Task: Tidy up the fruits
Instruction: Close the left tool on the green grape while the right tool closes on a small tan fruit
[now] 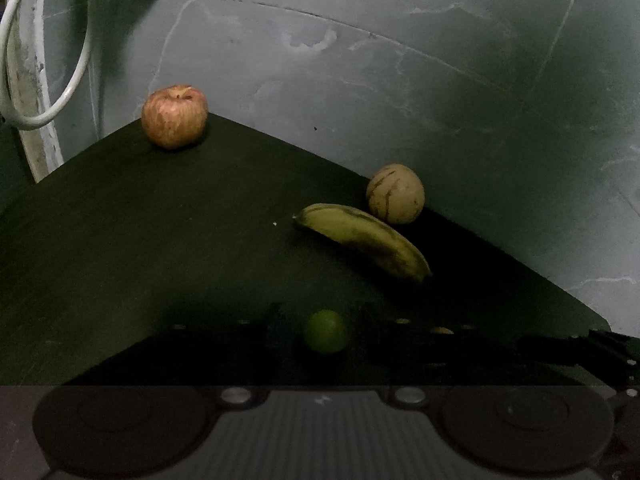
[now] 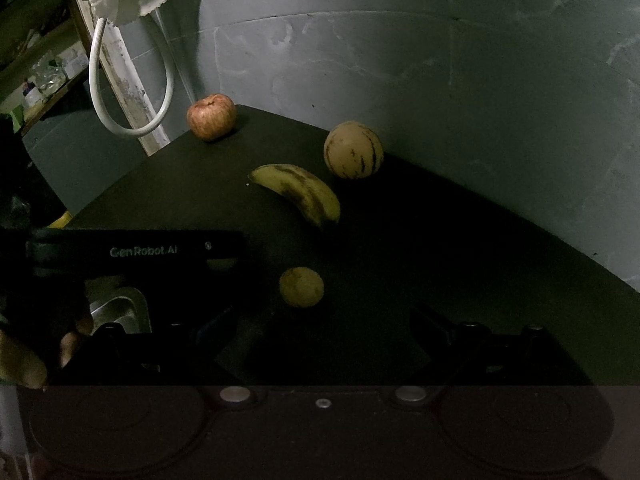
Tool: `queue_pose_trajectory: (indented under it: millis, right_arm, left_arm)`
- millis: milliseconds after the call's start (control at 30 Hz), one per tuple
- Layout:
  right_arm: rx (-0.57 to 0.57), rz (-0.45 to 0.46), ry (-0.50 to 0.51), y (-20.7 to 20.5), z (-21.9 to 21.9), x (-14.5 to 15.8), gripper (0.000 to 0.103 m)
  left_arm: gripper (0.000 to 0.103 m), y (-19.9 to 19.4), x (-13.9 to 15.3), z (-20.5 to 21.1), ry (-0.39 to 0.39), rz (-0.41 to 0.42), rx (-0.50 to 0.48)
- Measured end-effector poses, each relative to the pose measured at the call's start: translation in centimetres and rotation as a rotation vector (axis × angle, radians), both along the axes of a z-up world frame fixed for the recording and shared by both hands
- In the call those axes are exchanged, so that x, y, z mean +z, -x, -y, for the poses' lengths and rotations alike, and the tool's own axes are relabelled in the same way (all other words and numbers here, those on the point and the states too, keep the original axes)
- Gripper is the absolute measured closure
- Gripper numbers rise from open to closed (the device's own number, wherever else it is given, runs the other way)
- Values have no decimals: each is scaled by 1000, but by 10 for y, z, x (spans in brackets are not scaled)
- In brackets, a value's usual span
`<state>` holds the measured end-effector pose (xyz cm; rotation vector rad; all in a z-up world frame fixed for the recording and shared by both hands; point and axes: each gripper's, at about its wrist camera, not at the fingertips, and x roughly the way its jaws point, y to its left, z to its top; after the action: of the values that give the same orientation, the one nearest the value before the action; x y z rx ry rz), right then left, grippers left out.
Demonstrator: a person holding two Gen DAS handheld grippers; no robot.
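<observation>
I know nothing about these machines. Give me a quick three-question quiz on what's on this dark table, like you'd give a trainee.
1. Which fruit sits at the far corner of the table? A) apple B) banana C) lime
2. True or false: the banana lies against the apple.
3. Fill in: the fingers of the right tool stand wide ____.

Key
1. A
2. False: the banana lies beside the striped round fruit, well away from the apple.
3. open
</observation>
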<state>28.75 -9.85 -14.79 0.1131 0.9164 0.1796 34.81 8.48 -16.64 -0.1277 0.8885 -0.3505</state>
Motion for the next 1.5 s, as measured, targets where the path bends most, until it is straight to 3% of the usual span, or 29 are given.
queue_pose_trajectory:
  millis: [300,367,567,667,767,867,900,933,1200,1500]
  right_arm:
    - [0,-4,2,1,0,-1,9]
    - [2,-4,3,1,0,-2,9]
    - [23,12,9,-3,-5,-5,12]
    - [50,14,29,-8,-12,-9,19]
    - [90,18,72,-14,-22,-14,34]
    - [122,37,134,-18,-32,-15,56]
    - [125,40,142,-19,-32,-15,70]
    - [128,42,150,-20,-32,-14,74]
    - [146,51,127,-14,-32,-2,74]
    - [136,109,47,7,-26,34,74]
  left_arm:
    - [59,-1,-5,0,-10,-2,-1]
    - [72,-1,-6,1,-12,-1,-12]
    - [79,-1,-7,0,10,-1,-33]
    - [79,0,-4,-3,18,2,-22]
    - [79,-1,0,-7,21,7,-11]
    - [79,-2,2,-10,25,4,0]
    - [79,-1,3,-11,25,4,2]
    - [79,-1,3,-11,25,4,5]
    - [79,7,9,-11,20,12,22]
    - [79,30,35,-9,4,56,56]
